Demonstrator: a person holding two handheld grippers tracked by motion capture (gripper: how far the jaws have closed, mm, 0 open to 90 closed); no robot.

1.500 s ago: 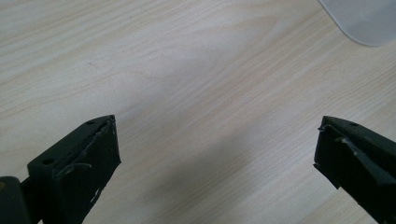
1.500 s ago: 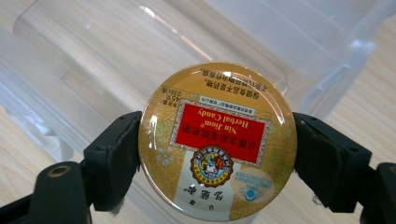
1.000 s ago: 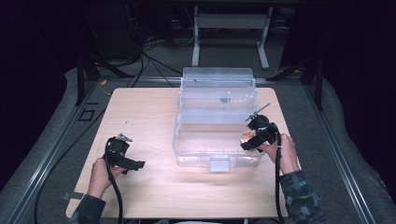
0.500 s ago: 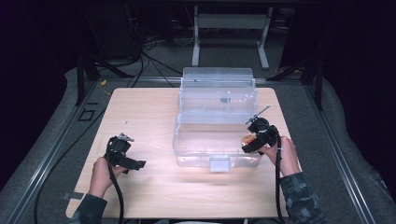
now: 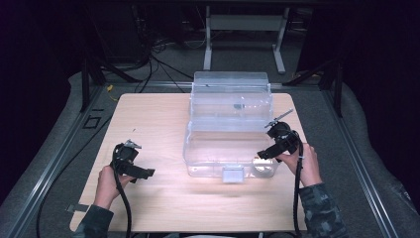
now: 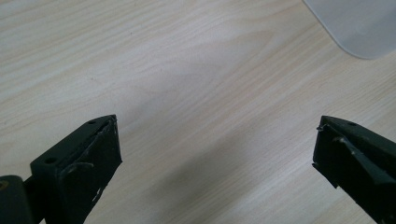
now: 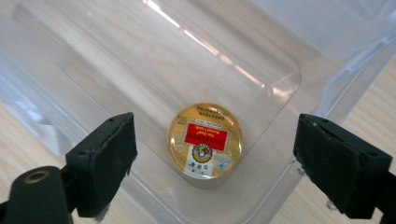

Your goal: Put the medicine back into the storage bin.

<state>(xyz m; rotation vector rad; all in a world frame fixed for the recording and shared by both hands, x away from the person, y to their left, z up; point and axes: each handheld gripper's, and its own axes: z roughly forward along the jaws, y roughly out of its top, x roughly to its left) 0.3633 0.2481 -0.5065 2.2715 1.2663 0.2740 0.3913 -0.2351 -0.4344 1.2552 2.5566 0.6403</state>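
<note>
- One clear plastic box (image 5: 228, 144) stands on the wooden table (image 5: 163, 198), its lid (image 5: 230, 91) swung up at the far side.
- One small round jar (image 7: 204, 140) with a gold label and a red band lies in a near corner of the box, top facing up. In the high view the jar (image 5: 262, 167) shows through the front right corner of the box.
- Two hand-held grippers are at work, one per hand.
- The right gripper (image 5: 267, 154) hangs over the box's right front corner. In the right gripper view its jaws stand wide apart above the jar, one to each side, clear of it. They have just been opening further, with nothing pinched between them.
- The left gripper (image 5: 143, 173) rests low over the bare table, well apart from the box on its left side. In the left gripper view its jaws are spread wide over plain wood, gripping nothing.
- One latch tab (image 5: 233, 173) sits at the middle of the box's front wall.
</note>
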